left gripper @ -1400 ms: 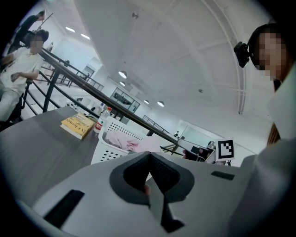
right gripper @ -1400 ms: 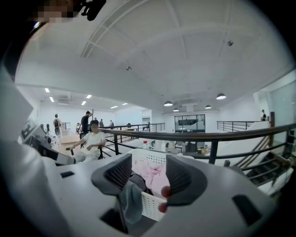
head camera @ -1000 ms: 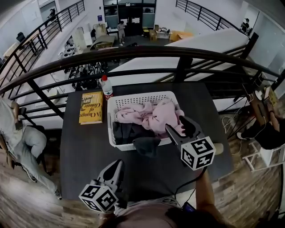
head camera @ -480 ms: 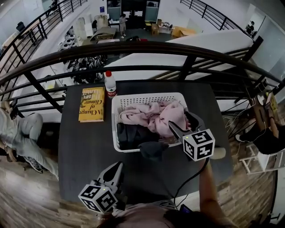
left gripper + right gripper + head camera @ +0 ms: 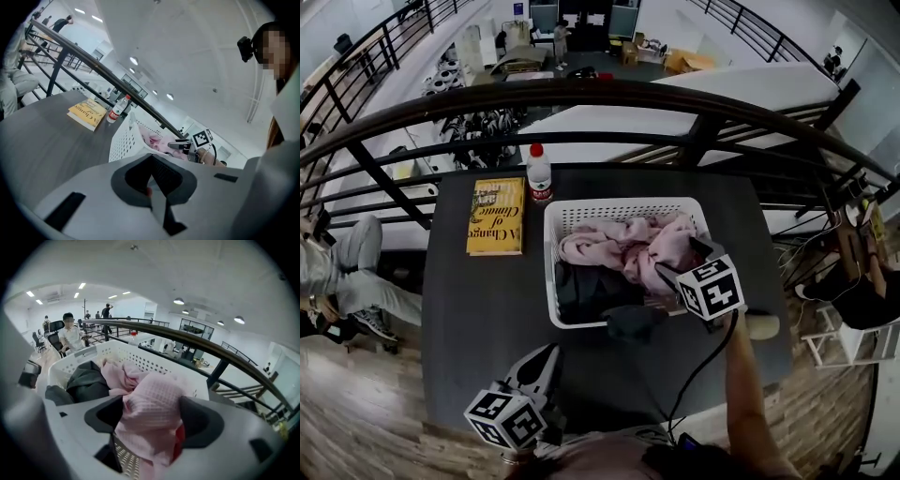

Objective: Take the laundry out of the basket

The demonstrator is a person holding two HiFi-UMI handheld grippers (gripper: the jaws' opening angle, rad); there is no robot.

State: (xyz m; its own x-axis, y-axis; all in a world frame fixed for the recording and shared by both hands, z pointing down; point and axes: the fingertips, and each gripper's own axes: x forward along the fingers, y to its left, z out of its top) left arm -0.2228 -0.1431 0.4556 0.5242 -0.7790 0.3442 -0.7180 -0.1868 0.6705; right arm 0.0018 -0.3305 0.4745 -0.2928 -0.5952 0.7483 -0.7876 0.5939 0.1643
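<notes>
Straddling a fold of the pink cloth (image 5: pixel 150 399), the right gripper (image 5: pixel 150 420) points down into the right end of the basket (image 5: pixel 551 272). Its jaws have just been opening and stand wide apart. The cloth bulges up between them, but the pads do not look clamped on it, so nothing is grasped yet.

In the head view the basket sits at the centre of the frame on the dark table (image 5: pixel 478 309). The pink cloth is heaped across its upper half and the dark clothes (image 5: pixel 586 291) lie in its lower left. One dark piece (image 5: pixel 633 323) hangs over the near rim.

The left gripper (image 5: pixel 152 180) waits at the lower left of the head view, above the near table edge and well apart from the basket. Its jaws are together and empty.

The step in hand looks like the first grasp, so the task is near its start.

- **Depth:** sink the right jaws a little deeper, so they close on a thick bunch rather than a thin top layer that may slip.
- **Wall:** keep the right jaw clear of the perforated basket wall just beside it.
- **Lift:** squeeze fully, then lift straight up and watch whether the pink cloth drags the dark clothes along.
- **Light basket:** it may tip or slide, and the left gripper could steady its near rim.
- **Landing:** set the cloth on bare table, away from the book (image 5: pixel 497 216) and bottle (image 5: pixel 540 176) at the upper left.
</notes>
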